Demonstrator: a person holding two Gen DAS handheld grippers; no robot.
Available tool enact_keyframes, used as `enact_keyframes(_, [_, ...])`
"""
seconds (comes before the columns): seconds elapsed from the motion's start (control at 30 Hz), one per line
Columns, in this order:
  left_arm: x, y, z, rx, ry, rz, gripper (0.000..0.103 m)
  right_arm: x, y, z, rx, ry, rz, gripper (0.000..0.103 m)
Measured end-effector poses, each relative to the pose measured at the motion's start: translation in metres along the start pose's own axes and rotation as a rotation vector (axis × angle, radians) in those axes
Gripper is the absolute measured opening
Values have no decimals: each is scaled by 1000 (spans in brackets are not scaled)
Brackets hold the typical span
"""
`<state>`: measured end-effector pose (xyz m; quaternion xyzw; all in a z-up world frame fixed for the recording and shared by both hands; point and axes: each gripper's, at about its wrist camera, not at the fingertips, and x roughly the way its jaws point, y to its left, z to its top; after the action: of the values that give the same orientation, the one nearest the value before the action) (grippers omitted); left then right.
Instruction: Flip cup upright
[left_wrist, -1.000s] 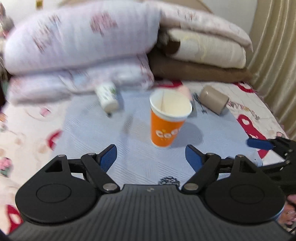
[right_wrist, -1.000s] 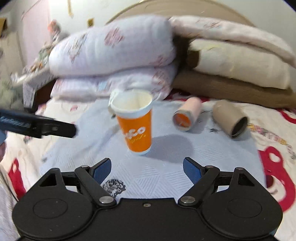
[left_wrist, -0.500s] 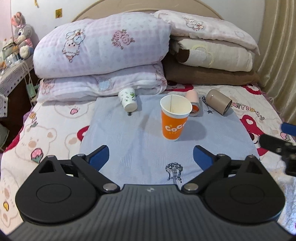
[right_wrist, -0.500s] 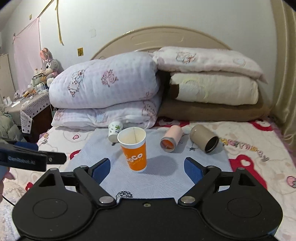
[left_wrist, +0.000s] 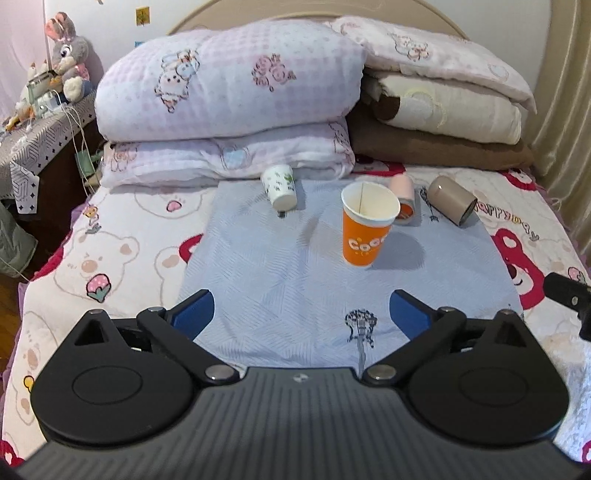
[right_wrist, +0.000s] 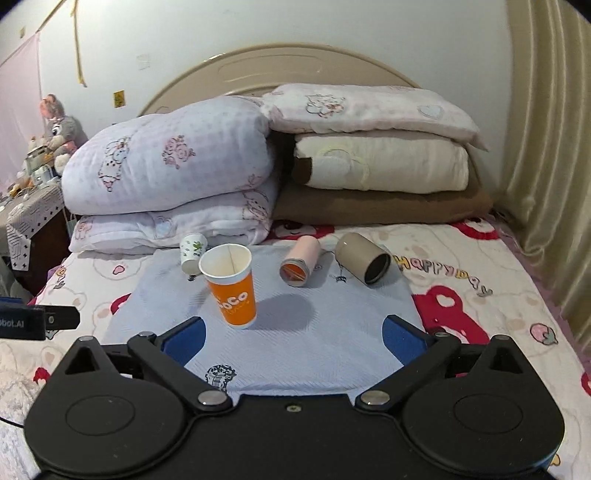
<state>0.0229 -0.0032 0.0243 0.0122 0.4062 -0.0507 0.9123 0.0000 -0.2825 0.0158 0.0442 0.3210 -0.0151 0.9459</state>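
An orange paper cup (left_wrist: 364, 227) stands upright, mouth up, on the blue cloth (left_wrist: 295, 280); it also shows in the right wrist view (right_wrist: 232, 286). A white floral cup (left_wrist: 279, 186) (right_wrist: 192, 251), a pink cup (left_wrist: 404, 197) (right_wrist: 300, 260) and a tan cup (left_wrist: 451, 199) (right_wrist: 364, 257) lie on their sides behind it. My left gripper (left_wrist: 301, 312) is open and empty, well short of the orange cup. My right gripper (right_wrist: 293, 334) is open and empty, just short of it.
Stacked folded quilts (right_wrist: 177, 177) and pillows (right_wrist: 376, 166) line the headboard behind the cups. A bedside table with a plush toy (left_wrist: 68, 55) stands at the left. A curtain (right_wrist: 546, 166) hangs at the right. The bedsheet (left_wrist: 122, 251) surrounds the cloth.
Both grippers have pulled back and up from the orange cup, which stays upright on the cloth. The view has widened and the blur has gone.
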Motion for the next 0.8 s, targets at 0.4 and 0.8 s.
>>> enact_keyframes(0.4, [10,-2,-7,27,61,13,103,-4,3,-4,31,23,3,103])
enact_keyframes(0.8, [14,4,-9,20,91,23,103,1,6,-7,11,65,-3,103])
